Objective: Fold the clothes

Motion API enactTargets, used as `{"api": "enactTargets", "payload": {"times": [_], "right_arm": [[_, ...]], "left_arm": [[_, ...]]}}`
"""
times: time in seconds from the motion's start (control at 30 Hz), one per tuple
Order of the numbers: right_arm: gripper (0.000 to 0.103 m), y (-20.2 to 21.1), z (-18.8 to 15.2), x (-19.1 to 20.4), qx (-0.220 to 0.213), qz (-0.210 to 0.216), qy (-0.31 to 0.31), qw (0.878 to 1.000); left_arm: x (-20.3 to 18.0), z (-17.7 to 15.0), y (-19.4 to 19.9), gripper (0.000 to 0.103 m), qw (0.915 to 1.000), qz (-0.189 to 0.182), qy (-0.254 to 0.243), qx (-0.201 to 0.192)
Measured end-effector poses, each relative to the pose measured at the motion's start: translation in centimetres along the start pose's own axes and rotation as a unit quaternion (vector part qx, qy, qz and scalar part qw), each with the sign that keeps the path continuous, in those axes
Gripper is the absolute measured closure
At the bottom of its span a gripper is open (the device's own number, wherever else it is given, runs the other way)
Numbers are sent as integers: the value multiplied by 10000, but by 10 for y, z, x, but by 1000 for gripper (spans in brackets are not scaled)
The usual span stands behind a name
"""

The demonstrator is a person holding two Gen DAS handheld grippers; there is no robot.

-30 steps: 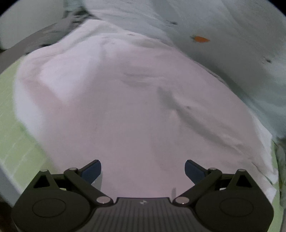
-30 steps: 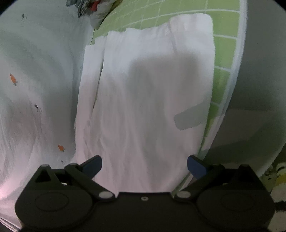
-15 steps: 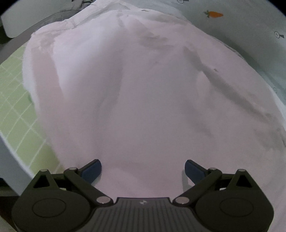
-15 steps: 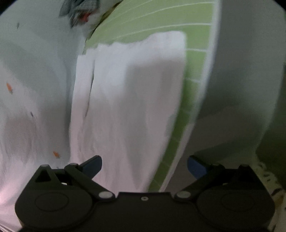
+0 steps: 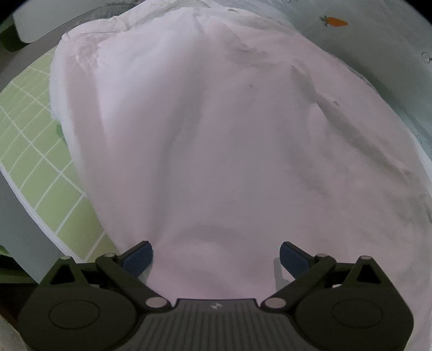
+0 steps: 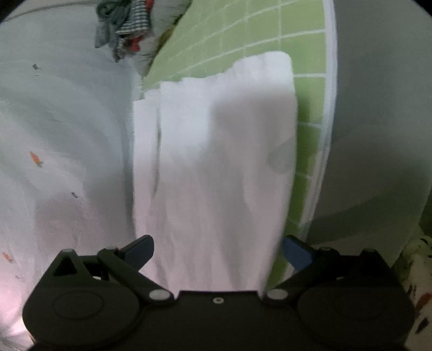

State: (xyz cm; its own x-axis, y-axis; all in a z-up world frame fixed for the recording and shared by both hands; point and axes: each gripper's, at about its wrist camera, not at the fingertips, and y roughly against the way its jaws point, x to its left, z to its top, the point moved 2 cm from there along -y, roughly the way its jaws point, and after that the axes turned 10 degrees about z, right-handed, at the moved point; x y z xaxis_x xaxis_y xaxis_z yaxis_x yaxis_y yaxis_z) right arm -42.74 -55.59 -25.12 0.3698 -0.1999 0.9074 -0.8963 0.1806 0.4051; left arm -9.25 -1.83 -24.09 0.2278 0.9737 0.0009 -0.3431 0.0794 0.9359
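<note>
Between the spread jaws of the left gripper (image 5: pixel 216 256) lies a pale pink garment (image 5: pixel 216 140), filling the view ahead of it and clamped by nothing. Left of that gripper a green gridded mat (image 5: pixel 35 151) shows under the cloth; ahead and right sits a light sheet with a carrot print (image 5: pixel 334 21). The right gripper (image 6: pixel 218 251) also stands apart, with the folded white-pink cloth (image 6: pixel 216 162) running forward between its fingers over the mat (image 6: pixel 307 54). Far ahead-left sits a striped crumpled bundle (image 6: pixel 129 24).
</note>
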Motion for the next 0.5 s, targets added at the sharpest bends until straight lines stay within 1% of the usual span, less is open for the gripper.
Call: {"api": "enactTargets", "payload": {"times": [0.03,0.13,0.23,0.37,0.5], "right_arm": [[0,1,0,-4,-10,-42,-16,10000],[0,-4,-1,-5,-11,9,-25,10000],[0,-12,-2,-6,-16,132,-139,9998],[0,-29,-4,-5,-23,297,-286,9991],[0,-41,-8,0,-69,325,-254,9991]], "left_arm": [[-1,0,0,2,10000,31,-43,11],[-6,-1,-1,2,9998,115,-184,19],[-4,0,0,2,9997,54,-217,42],[14,11,6,2,9995,-256,155,46],[49,29,15,2,9981,-158,544,-249]]}}
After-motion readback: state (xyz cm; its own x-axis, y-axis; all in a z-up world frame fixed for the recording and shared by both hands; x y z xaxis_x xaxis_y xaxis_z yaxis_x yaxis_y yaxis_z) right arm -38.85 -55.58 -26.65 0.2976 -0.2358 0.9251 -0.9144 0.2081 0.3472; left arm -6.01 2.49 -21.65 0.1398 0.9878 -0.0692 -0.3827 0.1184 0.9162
